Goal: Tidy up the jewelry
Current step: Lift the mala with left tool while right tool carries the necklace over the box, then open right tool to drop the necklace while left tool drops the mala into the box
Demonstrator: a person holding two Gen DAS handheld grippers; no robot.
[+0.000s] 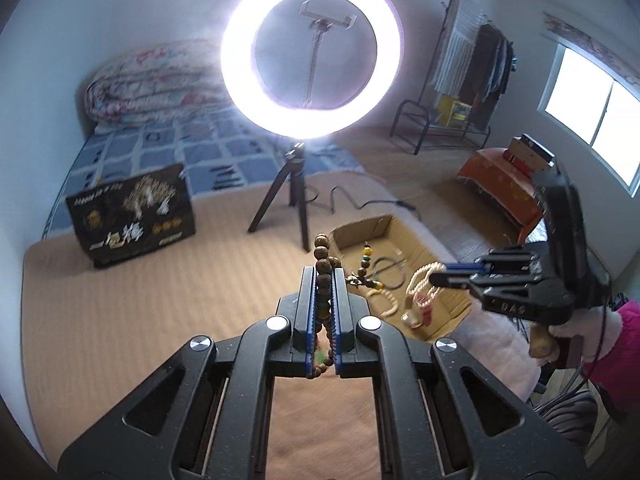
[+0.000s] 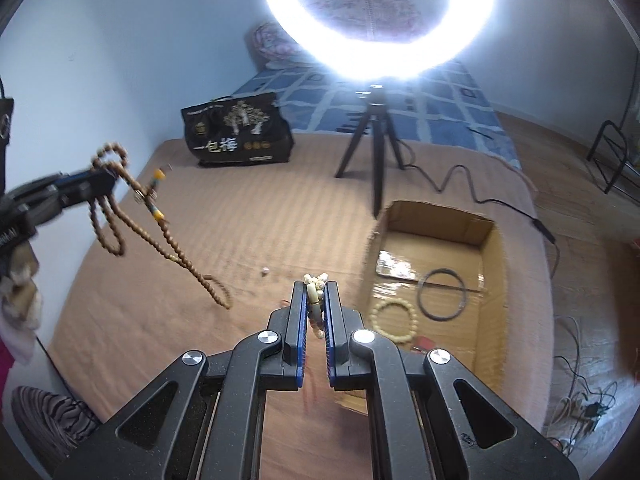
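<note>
Your left gripper (image 1: 323, 270) is clamped on the brown bead strand (image 2: 160, 216), which hangs in mid-air over the tan bedspread (image 1: 120, 300), well left of the cardboard box (image 2: 486, 248). Your right gripper (image 2: 316, 284) is pinched on a cream bead strand (image 1: 424, 280), held up near the box's left edge; in the left wrist view it hangs over the box.

Risks w/ the brown strand: it's long, looped several times, and only a few beads sit between the pads. Round hard beads on flat pads can roll out, so a quick swing could drop it on the bedspread. The low tail trails close to the fabric and may snag or drag. The loops could also tangle w/ the green/yellow accent beads (image 2: 157, 200) on that strand.

Risks w/ the cream strand: most of it dangles below the jaws, out of sight of the right wrist cam, so you can't tell how it'll land. It might drape over the box wall instead of going inside, or knot w/ the cream bracelet (image 2: 390, 318) already in there.

Materials: brown beads look like matte wood, small and round, w/ a few bigger ones up top. Cream beads are smooth, pale, maybe bone or plastic, plus one long tube bead between the pads. The thin black ring (image 2: 442, 294) in the box looks rigid, prob. a bangle. The box is plain corrugated card, low-walled, flaps open, taped floor. The bedspread is soft and ribbed, so small beads would sink in & be hard to re-grab
</note>
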